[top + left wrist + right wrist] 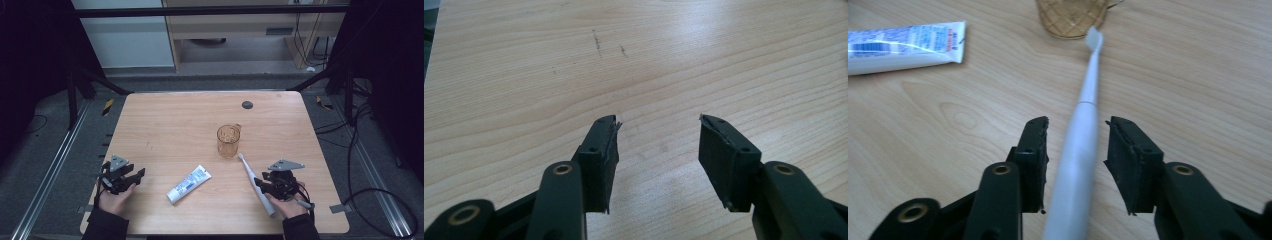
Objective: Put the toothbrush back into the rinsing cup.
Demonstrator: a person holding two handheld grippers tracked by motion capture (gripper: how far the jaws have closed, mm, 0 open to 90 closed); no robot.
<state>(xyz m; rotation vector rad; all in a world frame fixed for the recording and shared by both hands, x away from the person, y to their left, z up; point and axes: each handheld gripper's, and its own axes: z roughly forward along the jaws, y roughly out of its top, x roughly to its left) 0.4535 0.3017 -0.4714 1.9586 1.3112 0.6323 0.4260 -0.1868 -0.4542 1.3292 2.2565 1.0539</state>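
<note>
Toothbrush (1083,125) lies flat on table (165,120), near front-right edge, head pointing twd amber cup (228,140) and nearly touching its base. Right gripper (1075,132) straddles the handle, jaws apart w/ a gap each side, not yet pinching. Looks like the grasp step: lined up, closing comes next. Next move prob needs jaws squeezed on the handle's thick part, then lift w/o nudging cup. Left gripper (658,125) sits wide open over bare wood at front-left, idle. Toothpaste tube (189,184) lies between the two, untouched.
</note>
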